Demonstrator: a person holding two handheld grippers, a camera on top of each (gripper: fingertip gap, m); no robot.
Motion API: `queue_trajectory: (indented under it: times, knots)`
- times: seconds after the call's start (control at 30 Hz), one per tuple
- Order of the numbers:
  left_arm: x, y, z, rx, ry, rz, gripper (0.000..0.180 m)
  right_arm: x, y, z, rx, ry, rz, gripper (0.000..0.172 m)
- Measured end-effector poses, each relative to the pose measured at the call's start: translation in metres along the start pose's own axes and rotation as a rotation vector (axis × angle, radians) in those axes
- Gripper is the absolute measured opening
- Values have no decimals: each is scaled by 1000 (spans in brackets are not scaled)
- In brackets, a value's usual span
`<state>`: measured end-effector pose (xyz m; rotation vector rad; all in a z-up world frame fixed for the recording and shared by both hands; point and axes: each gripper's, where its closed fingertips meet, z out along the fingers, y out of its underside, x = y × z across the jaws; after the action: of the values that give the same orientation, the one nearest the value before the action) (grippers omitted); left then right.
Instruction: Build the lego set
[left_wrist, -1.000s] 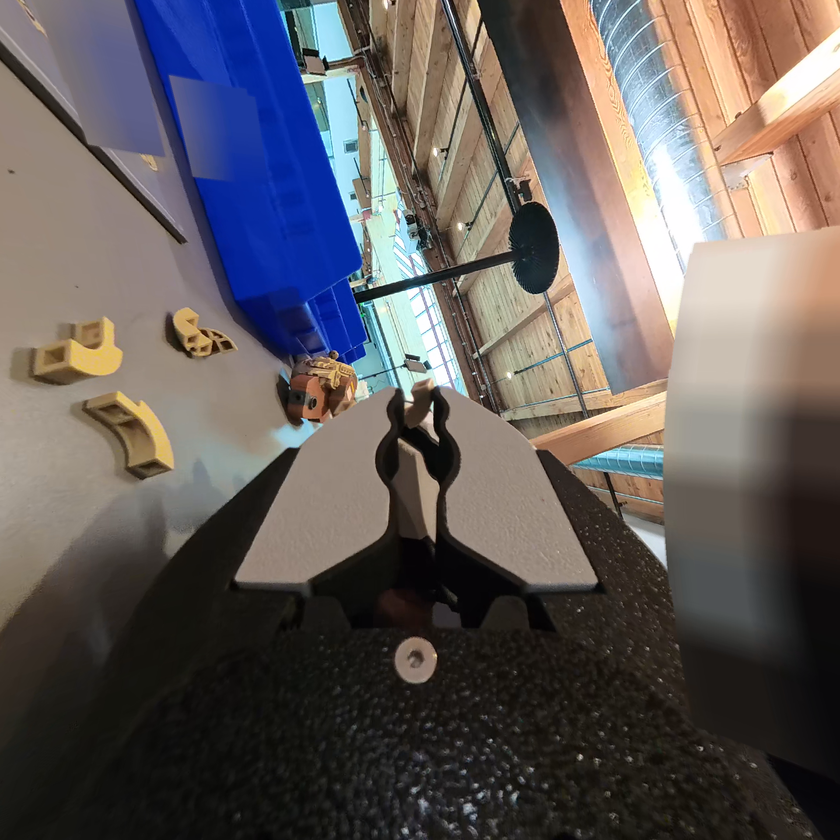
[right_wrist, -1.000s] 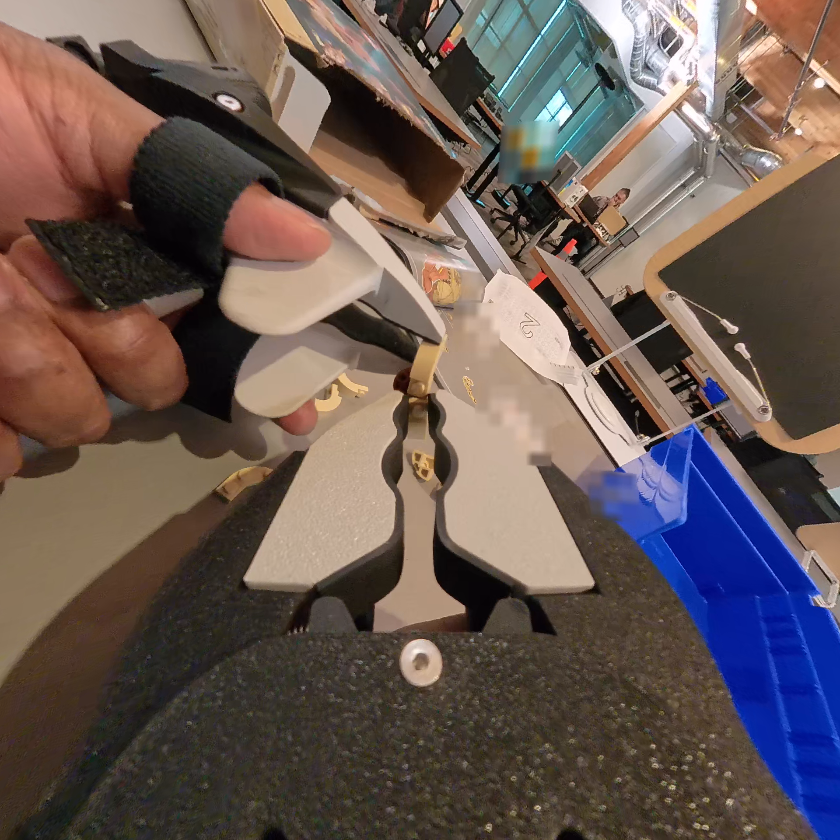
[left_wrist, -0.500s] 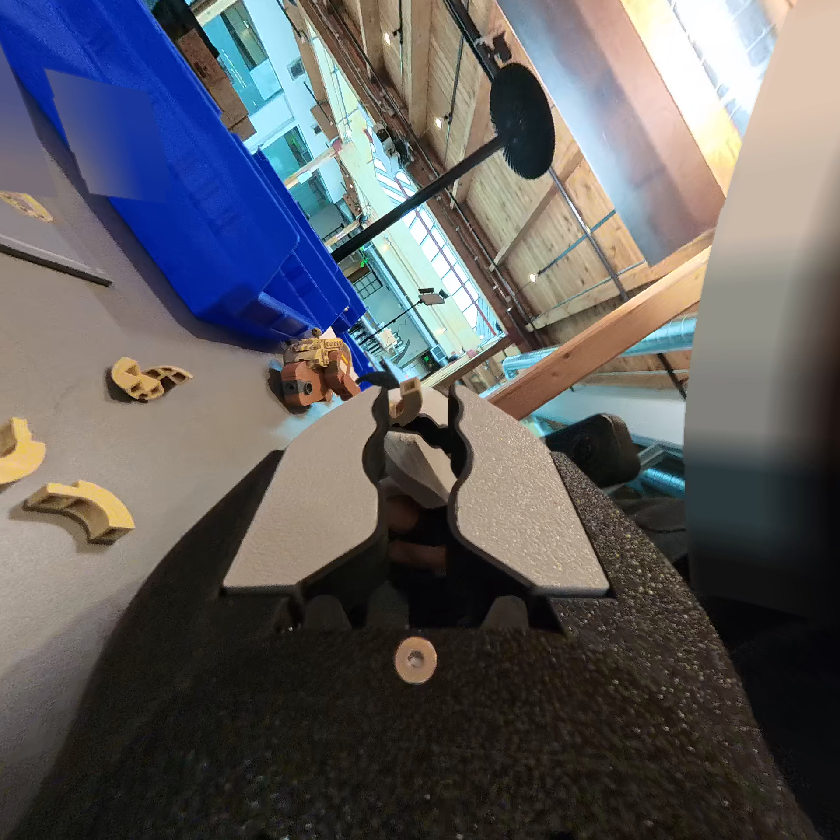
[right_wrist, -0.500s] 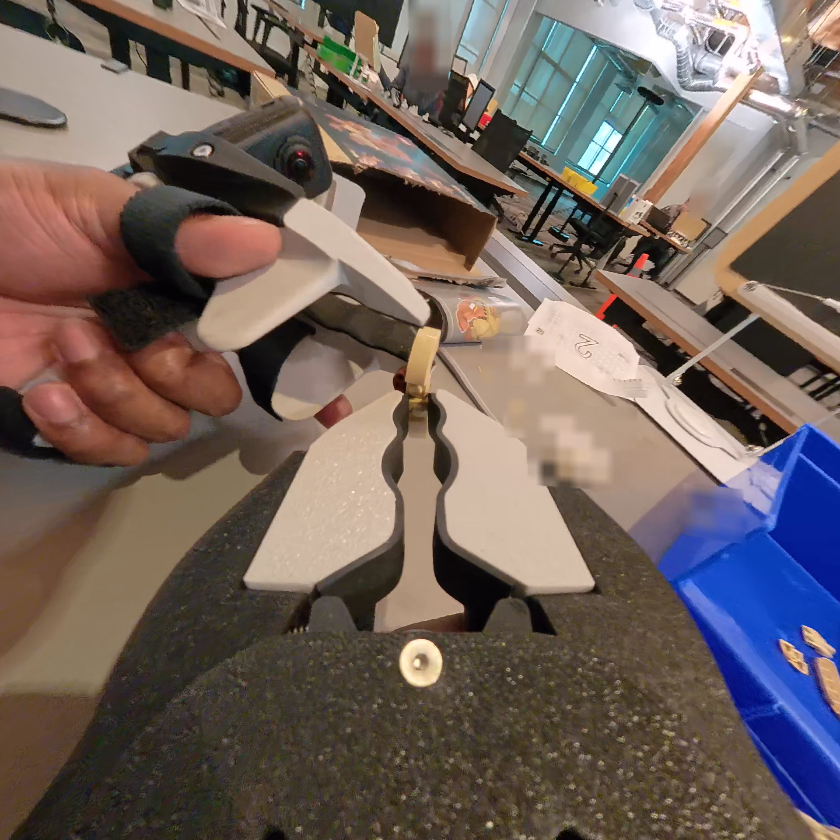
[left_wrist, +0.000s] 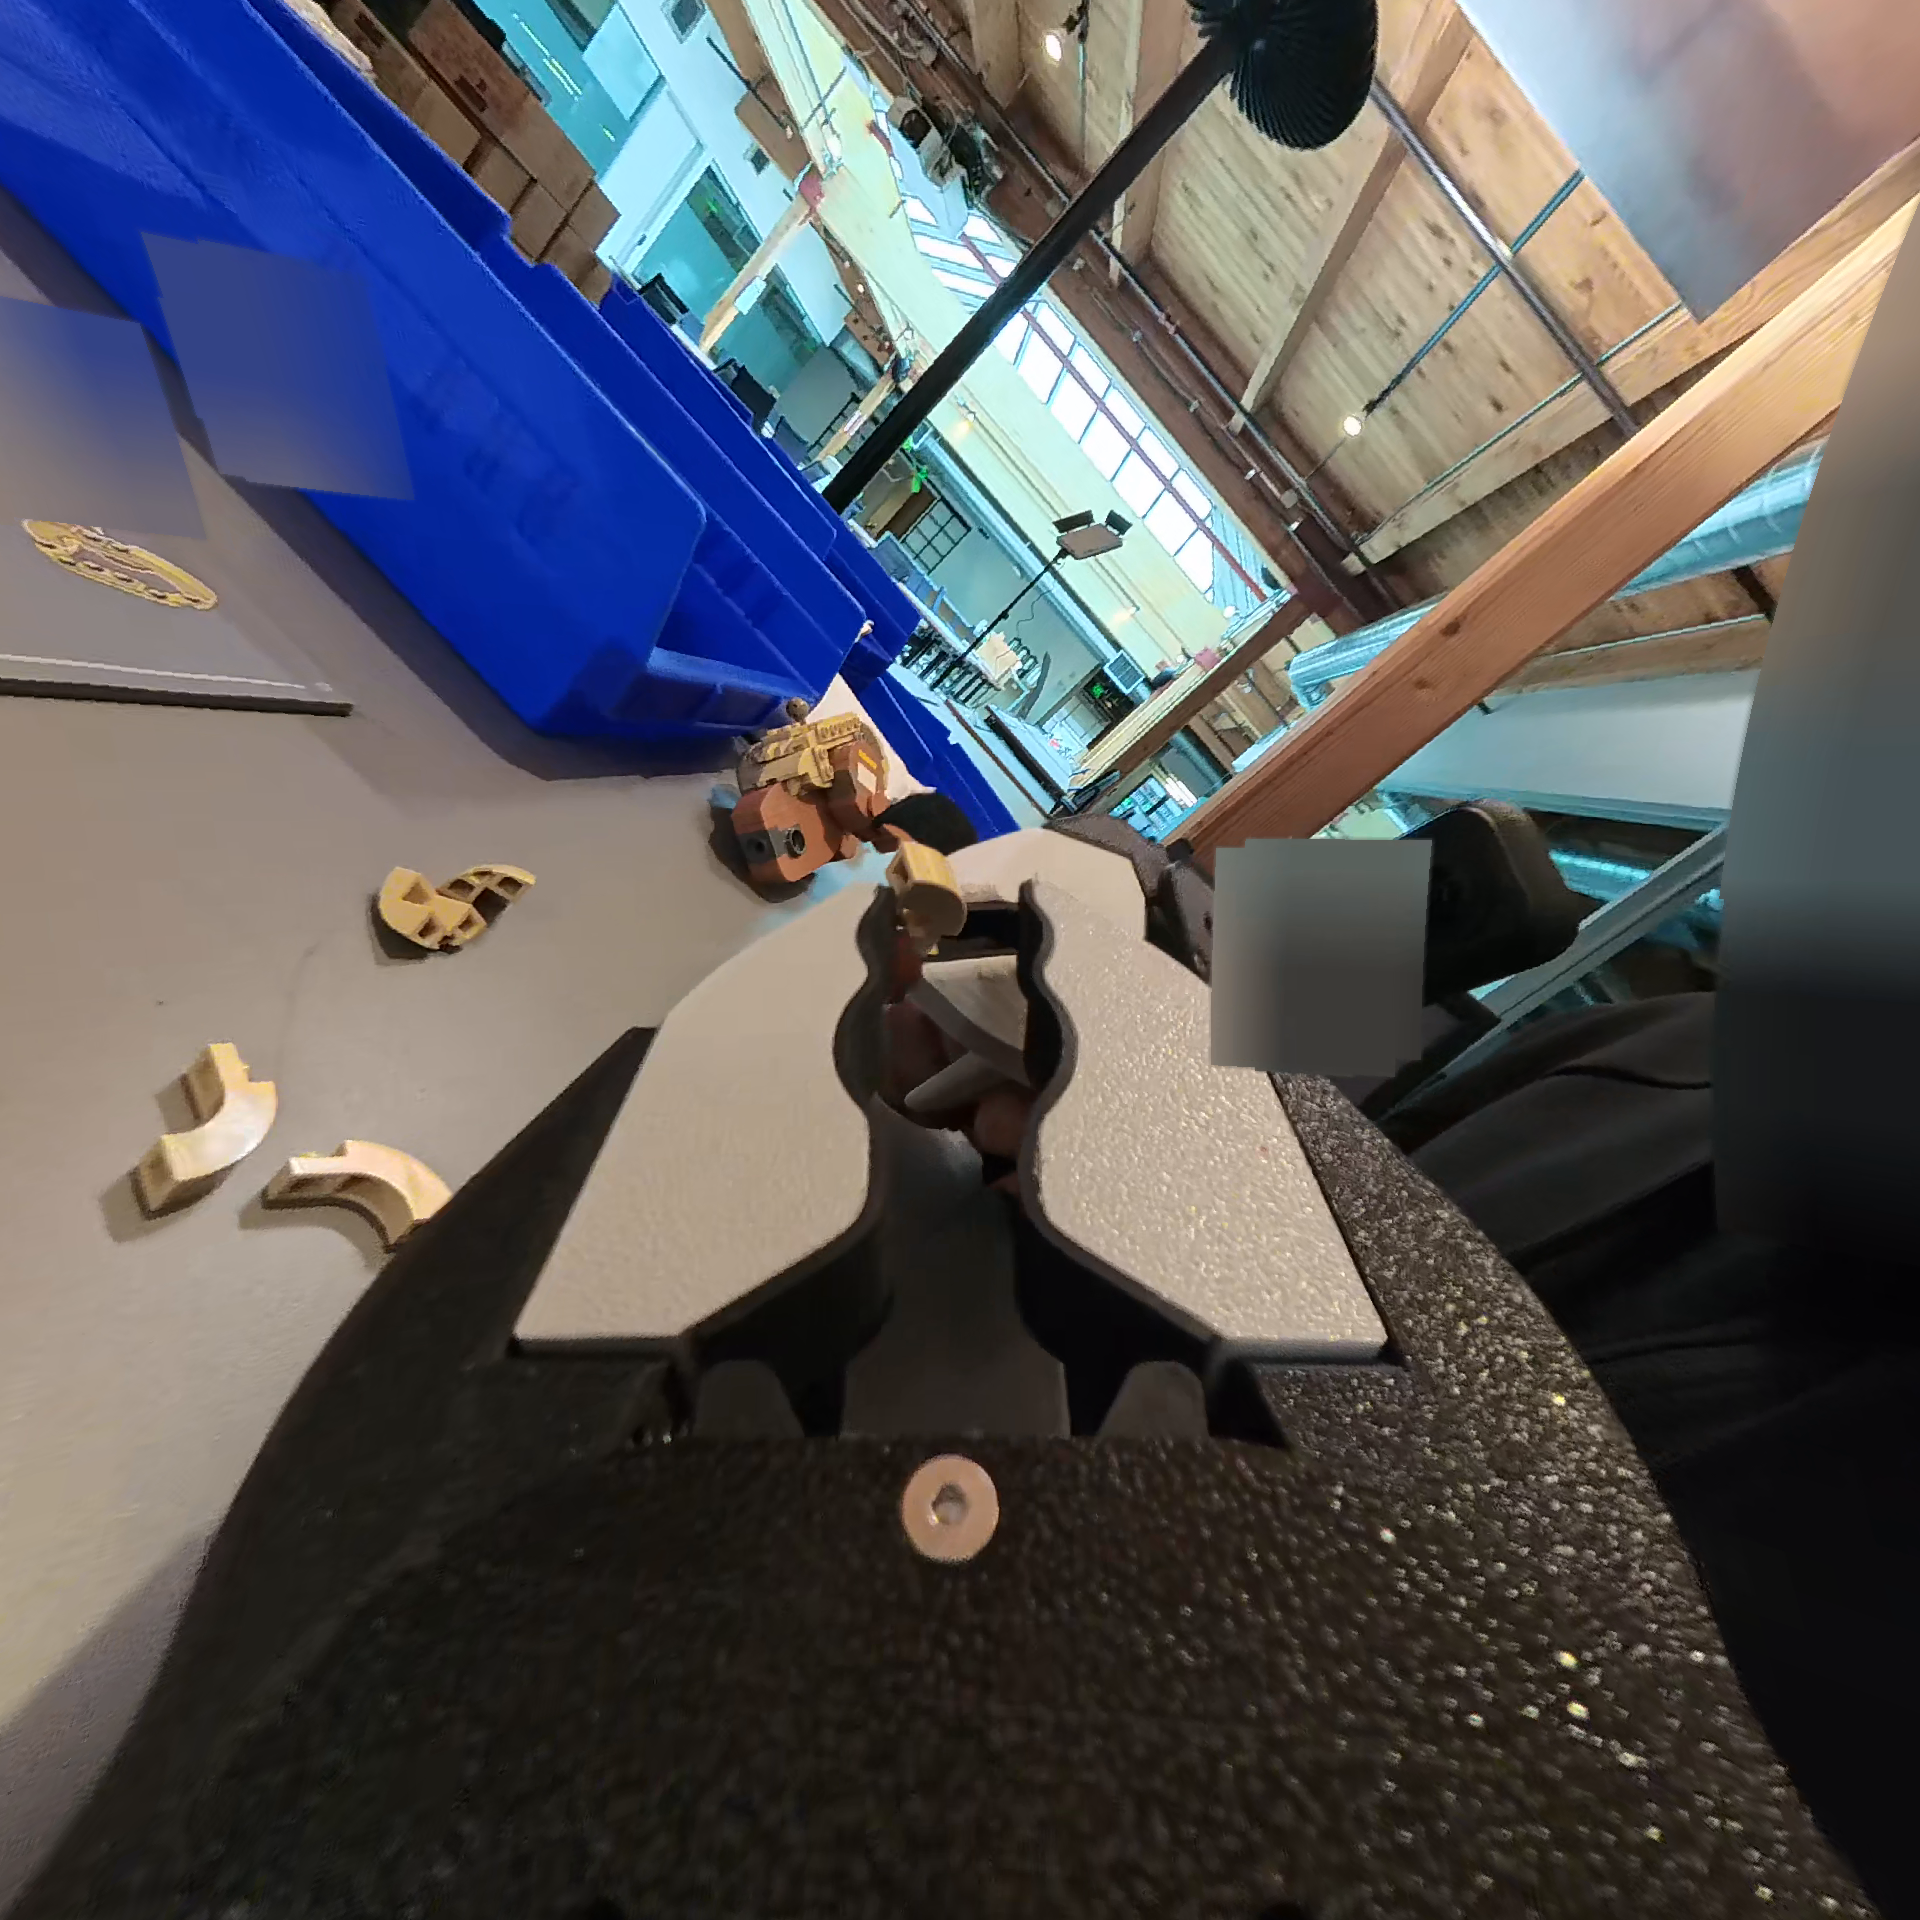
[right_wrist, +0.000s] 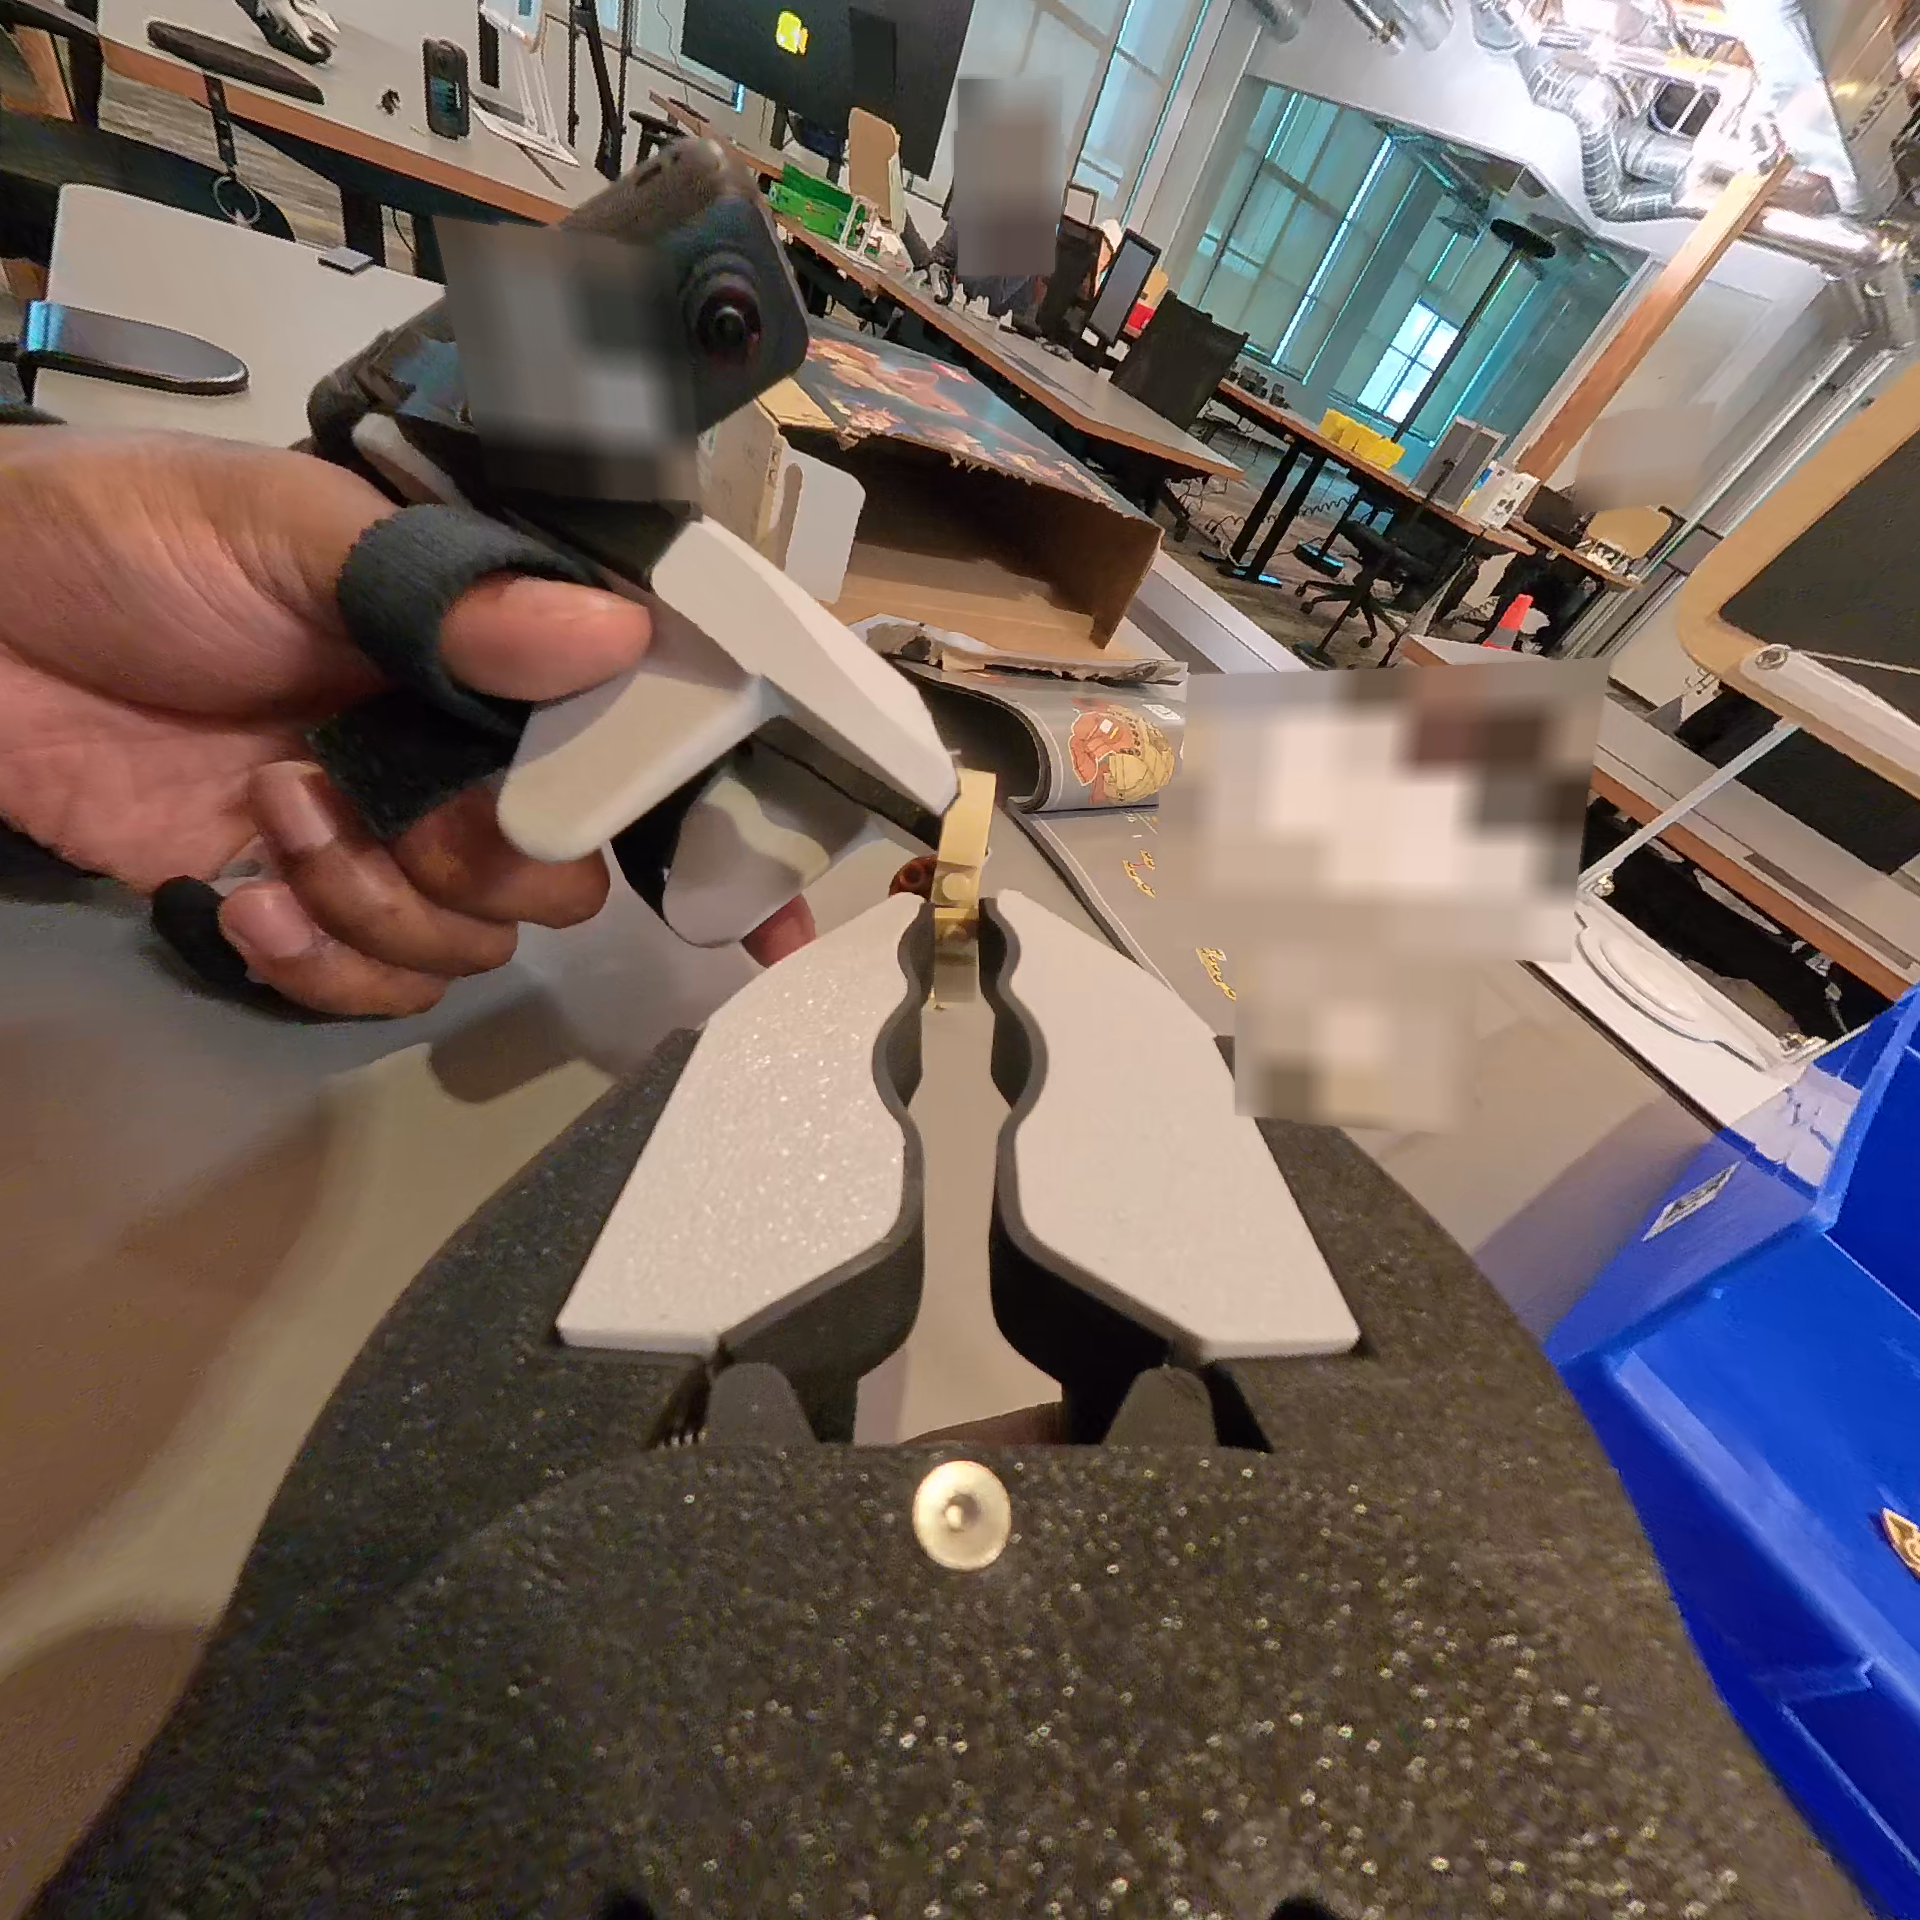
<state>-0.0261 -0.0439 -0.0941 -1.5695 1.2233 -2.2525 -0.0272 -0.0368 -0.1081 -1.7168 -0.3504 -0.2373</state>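
While gripping a tan brick (right_wrist: 958, 904), right fingers (right_wrist: 810, 1049) level.

Right gripper (right_wrist: 956, 914) pinches tan brick piece (right_wrist: 958, 894); left gripper (right_wrist: 914, 821) touches its upper end, above tabletop (right_wrist: 1455, 1174).

Right gripper (right_wrist: 951, 914): jaws nearly closed, both grey fingertips pinching a small tan brick (right_wrist: 958, 935) that sticks up past the tips. Left gripper (left_wrist: 951, 920): jaws parted, tips either side of that brick's top end, no clear press on it. From the right wrist view the left gripper comes in from the left, tilted down, upper finger (right_wrist: 821, 675) tip at the brick. Left hand (right_wrist: 260, 717) wraps its handle, thumb through a black strap.
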Motion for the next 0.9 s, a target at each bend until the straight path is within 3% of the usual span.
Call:
queue_trajectory:
  times: [0.3, 0.9]
  knots:
    - [-8, 10, -1, -102, -71, 74, 18, -2, -3, 0, 8, 12, -47, 7]
    - [-11, 5, -3, -33, -99, 12, 13, -4, 0, 4, -12, -12, 3, 7]
